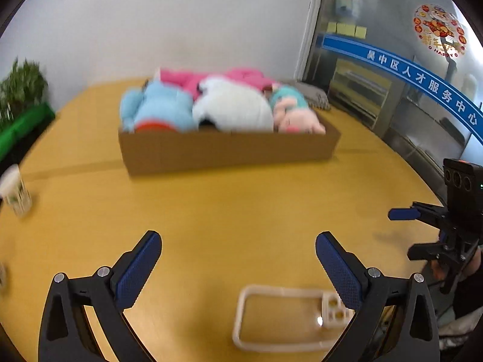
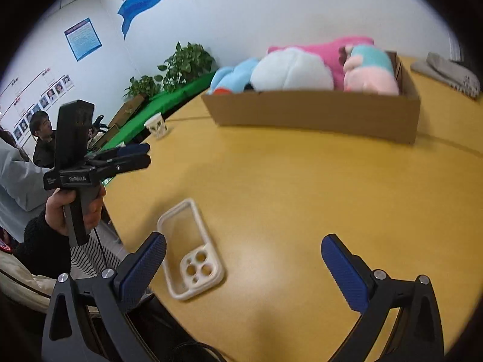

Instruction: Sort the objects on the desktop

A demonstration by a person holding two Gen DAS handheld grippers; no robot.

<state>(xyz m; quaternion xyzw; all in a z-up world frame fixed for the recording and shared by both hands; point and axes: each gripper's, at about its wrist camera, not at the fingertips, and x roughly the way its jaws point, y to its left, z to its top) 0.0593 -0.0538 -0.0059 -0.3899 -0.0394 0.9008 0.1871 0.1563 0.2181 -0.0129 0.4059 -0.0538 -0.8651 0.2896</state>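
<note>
Left claw wide, right claw wide, both empty above yellow tabletop. Phone case partly hidden behind one finger; plush toys in cardboard box blurred.

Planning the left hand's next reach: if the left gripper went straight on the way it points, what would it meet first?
Probably the cardboard box of plush toys; the left gripper is open, with bare table between. Depth is unclear.

Left tool spread wide above phone case, plush-filled cardboard box beyond
</note>
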